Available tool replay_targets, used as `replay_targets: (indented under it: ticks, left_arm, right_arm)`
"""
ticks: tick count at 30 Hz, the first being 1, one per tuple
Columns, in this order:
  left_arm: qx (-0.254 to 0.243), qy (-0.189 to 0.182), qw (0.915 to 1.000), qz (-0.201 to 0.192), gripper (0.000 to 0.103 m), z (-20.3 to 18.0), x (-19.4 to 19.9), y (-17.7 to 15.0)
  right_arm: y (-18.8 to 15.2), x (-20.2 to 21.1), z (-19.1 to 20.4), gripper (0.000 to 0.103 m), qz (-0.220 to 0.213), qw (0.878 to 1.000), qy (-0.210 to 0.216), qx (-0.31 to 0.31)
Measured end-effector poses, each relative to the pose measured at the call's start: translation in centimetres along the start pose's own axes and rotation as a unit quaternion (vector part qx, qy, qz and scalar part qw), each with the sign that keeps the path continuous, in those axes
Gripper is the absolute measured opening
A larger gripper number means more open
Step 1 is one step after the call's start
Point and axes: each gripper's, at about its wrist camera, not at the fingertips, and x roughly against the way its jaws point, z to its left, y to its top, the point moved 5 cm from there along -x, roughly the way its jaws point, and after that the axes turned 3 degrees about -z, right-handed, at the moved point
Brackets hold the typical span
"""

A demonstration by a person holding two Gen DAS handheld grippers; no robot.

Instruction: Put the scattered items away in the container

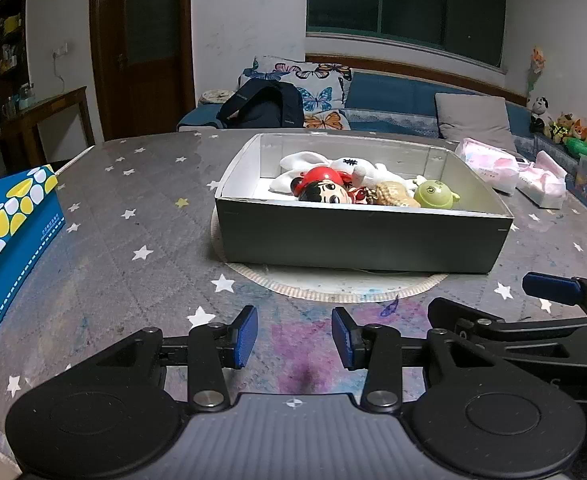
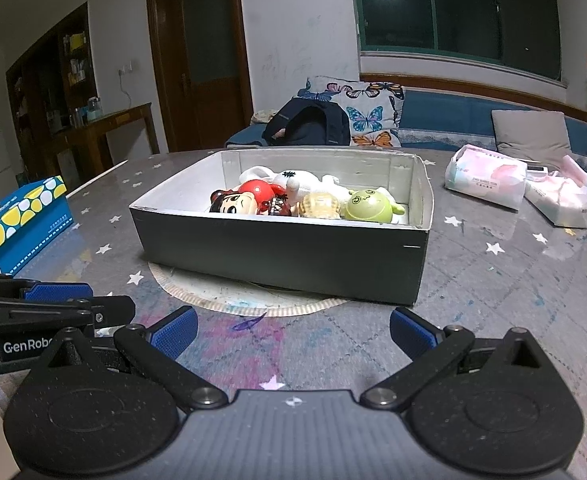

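We held the left gripper (image 1: pixel 294 338) and right gripper (image 2: pixel 293 332) open and empty, lower frame; the toys (image 2: pixel 313 202) in the box (image 2: pixel 281 248) looked light, best pinched at their middles.

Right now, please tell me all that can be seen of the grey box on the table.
The grey box is a shallow, open rectangular tray that looks like cardboard, dark grey outside and white inside. It sits flat on a round pale mat on the star-patterned table. Toys lie along its far side: a white plush, a red-capped doll, a tan figure and a green round toy. Neither gripper touches it.
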Motion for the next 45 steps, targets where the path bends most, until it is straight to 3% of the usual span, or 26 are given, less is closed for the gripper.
replay_targets:
  ticks: [41, 45]
  left_arm:
    - [0.013, -0.002, 0.9997, 0.018, 0.039, 0.8, -3.7, 1.3]
    - [0.021, -0.006, 0.9997, 0.012, 0.035, 0.9, -3.8, 1.5]
  right_arm:
    - [0.9, -3.8, -0.3, 0.103, 0.017, 1.0, -0.005, 0.006]
    - [0.9, -4.0, -0.3, 0.103, 0.018, 1.0, -0.004, 0.007]
